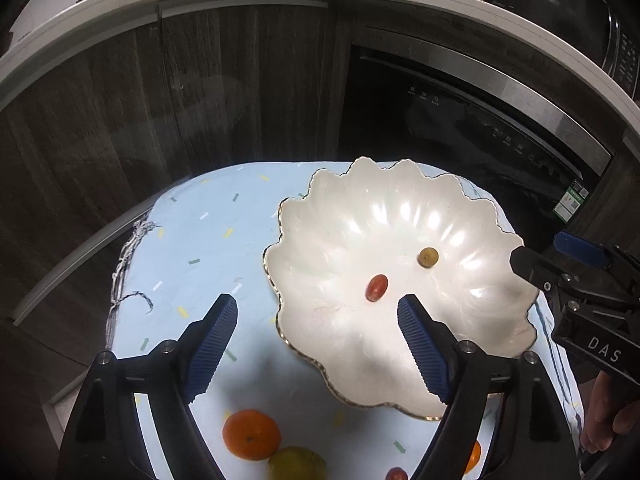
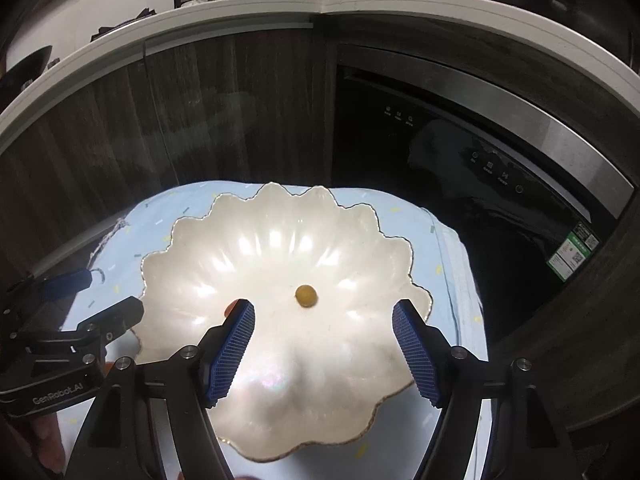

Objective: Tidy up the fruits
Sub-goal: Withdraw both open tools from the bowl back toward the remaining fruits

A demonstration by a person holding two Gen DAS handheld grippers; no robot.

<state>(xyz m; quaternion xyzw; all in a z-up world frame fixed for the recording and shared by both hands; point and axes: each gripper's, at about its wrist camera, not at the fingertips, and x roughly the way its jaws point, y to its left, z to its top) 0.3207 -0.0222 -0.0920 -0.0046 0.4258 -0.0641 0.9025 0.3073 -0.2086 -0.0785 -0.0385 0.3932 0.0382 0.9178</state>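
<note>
Left gripper (image 1: 318, 308): two black plastic arms running up from the bottom edge of the left wrist view, each showing a round silver screw head at the joints. Fingertips are wearing dark blue ribbed rubber pads (image 1: 212, 350). In the right wrist view, at left, its black body is showing white "GenRobot.AI" lettering.

Right gripper (image 2: 324, 316): same black frame, silver screws, and blue pads (image 2: 416, 354) with a fine grid texture. At right in the left wrist view, its side is carrying white letters "DAS" and a blue pad near the tip.

Bare skin of a hand (image 1: 610, 412) is showing at lower right behind that black body.
</note>
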